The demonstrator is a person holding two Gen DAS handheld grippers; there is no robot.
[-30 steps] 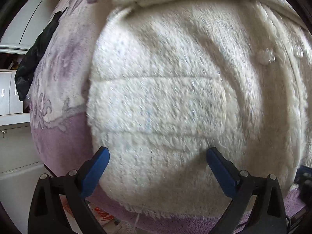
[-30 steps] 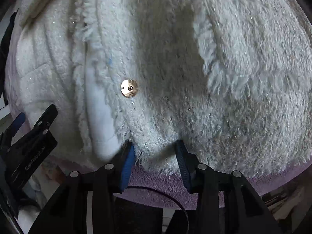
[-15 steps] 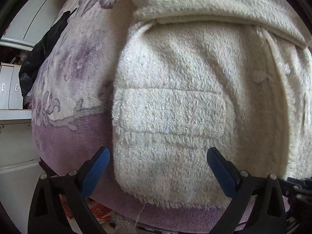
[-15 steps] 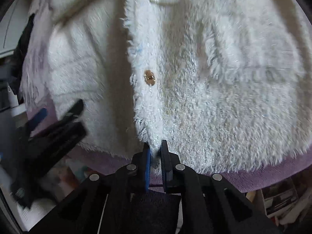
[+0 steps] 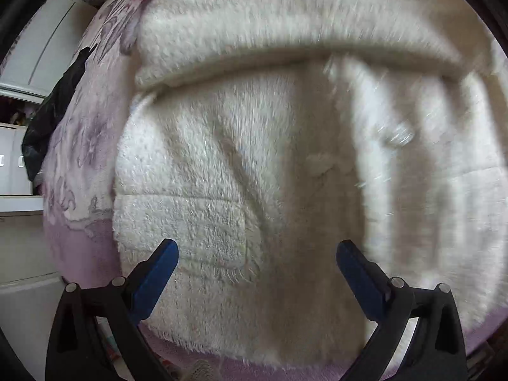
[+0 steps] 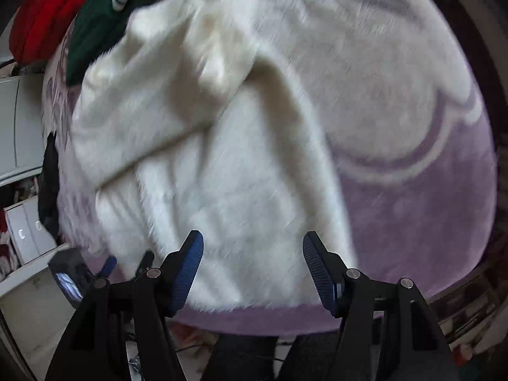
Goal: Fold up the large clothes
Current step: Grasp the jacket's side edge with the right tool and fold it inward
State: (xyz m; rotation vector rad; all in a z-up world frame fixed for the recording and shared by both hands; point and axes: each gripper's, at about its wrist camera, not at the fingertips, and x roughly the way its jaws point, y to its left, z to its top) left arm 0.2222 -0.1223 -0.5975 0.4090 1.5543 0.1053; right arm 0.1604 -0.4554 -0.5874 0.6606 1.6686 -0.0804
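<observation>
Fleece coat [image 5: 254,174] (shaggy, cream) lies rumpled on plush purple blanket [image 6: 412,206].

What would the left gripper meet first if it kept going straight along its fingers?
Most likely the white fluffy coat: the left gripper, jaws open and empty, points down at its lower front, just right of the patch pocket. The frame is blurred, so the gap cannot be judged.

both wrist views look steeply down, close above the shared white coat [image 5: 254,174] [image 6: 222,174] on a purple blanket [image 6: 412,206]
</observation>
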